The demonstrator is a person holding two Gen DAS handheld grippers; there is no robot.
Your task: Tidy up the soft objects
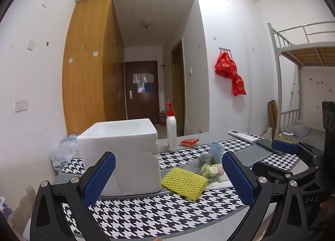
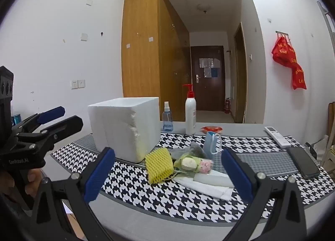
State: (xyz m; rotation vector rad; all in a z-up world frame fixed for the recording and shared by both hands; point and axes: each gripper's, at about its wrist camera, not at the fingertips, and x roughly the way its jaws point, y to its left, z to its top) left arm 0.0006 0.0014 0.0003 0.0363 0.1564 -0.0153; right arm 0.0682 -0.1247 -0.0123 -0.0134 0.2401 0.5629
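A white foam box (image 1: 119, 155) (image 2: 125, 128) stands on the houndstooth table mat. Right of it lies a pile of soft things: a yellow foam net (image 1: 184, 182) (image 2: 160, 164), a wrapped green and pink bundle (image 1: 210, 169) (image 2: 194, 163), a grey cloth (image 1: 206, 159) (image 2: 195, 150) and white foam sheets (image 2: 209, 184). My left gripper (image 1: 167, 180) is open and empty, in front of the box and the net. My right gripper (image 2: 167, 175) is open and empty, in front of the pile. Each gripper shows in the other's view, the right (image 1: 293, 157) and the left (image 2: 54, 119).
A white pump bottle (image 1: 171, 132) (image 2: 190, 113), a blue spray bottle (image 2: 167, 117), a small blue bag (image 1: 216, 150) (image 2: 211, 142) and a red packet (image 1: 189, 142) (image 2: 211, 129) stand behind the pile. A remote (image 2: 276, 135) and a phone (image 2: 302, 162) lie at the right.
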